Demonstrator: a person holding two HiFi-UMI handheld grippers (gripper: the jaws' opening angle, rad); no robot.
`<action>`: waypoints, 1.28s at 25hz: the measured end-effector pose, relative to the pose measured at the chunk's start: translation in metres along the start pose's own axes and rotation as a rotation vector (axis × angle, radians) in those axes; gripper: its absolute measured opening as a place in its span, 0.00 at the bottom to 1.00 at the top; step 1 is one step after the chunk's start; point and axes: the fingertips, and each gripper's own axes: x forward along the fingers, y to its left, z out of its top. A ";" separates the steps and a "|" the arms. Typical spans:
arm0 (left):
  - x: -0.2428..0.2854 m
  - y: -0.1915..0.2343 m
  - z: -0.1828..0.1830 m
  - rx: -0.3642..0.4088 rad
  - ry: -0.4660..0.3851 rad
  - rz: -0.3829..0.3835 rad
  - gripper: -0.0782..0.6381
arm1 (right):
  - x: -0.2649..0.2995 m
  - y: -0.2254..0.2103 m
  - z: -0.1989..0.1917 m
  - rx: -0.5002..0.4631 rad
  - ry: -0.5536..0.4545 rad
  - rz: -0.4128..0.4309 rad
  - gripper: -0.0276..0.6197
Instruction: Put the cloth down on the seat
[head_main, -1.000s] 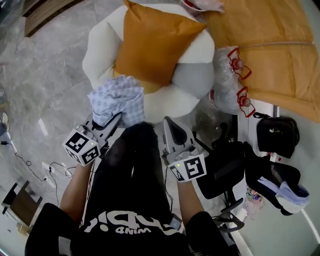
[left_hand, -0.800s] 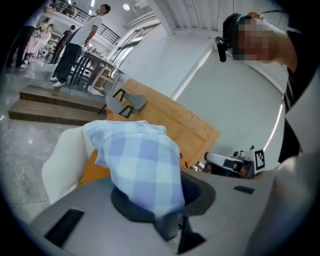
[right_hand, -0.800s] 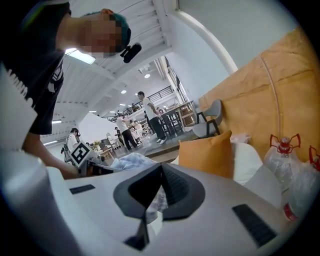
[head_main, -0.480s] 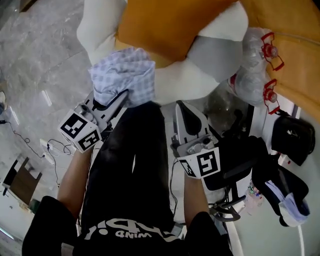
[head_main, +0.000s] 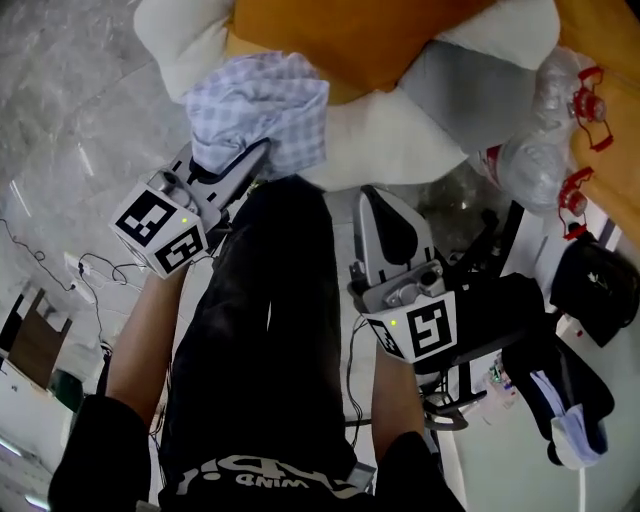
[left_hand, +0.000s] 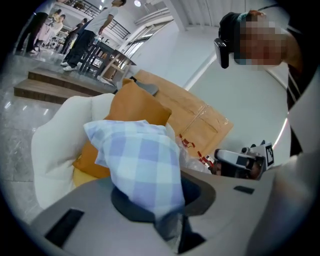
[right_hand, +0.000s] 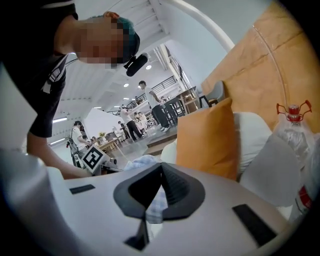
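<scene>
— Cloth (head_main: 262, 110) first: where does it sit against everything else?

— Take the seat (head_main: 390, 145) to begin with, a puffy white armchair across the top of the head view. An orange cushion (head_main: 370, 30) leans on its back. The cloth is at the seat's front left edge, just by the cushion's lower corner. Whether it touches the upholstery I cannot tell.

— And how does it look?

— Soft fabric in pale blue and white checks, bunched into a loose, rumpled mound, with folds that run down to one pinched end. In the left gripper view it stands up from the jaws like a puffed sail and covers part of the cushion behind it.

— What has hold of it?

— The left gripper (head_main: 248, 163) is clamped on that pinched end, with the fabric squeezed thin between its pads.

— And the other one?

— The right gripper (head_main: 385, 200) is below the seat's front edge, to the right of the person's black-clad leg (head_main: 265, 330), well apart from the cloth. Its jaws are pressed together with nothing in them.
</scene>
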 end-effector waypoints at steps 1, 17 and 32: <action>0.005 0.003 -0.005 -0.002 0.004 -0.002 0.24 | 0.002 -0.001 -0.005 0.001 0.009 0.007 0.07; 0.086 0.055 -0.100 -0.065 0.109 -0.060 0.24 | 0.030 -0.023 -0.062 0.026 0.083 0.002 0.07; 0.121 0.100 -0.138 -0.002 0.222 0.008 0.24 | 0.039 -0.031 -0.091 0.081 0.097 -0.021 0.07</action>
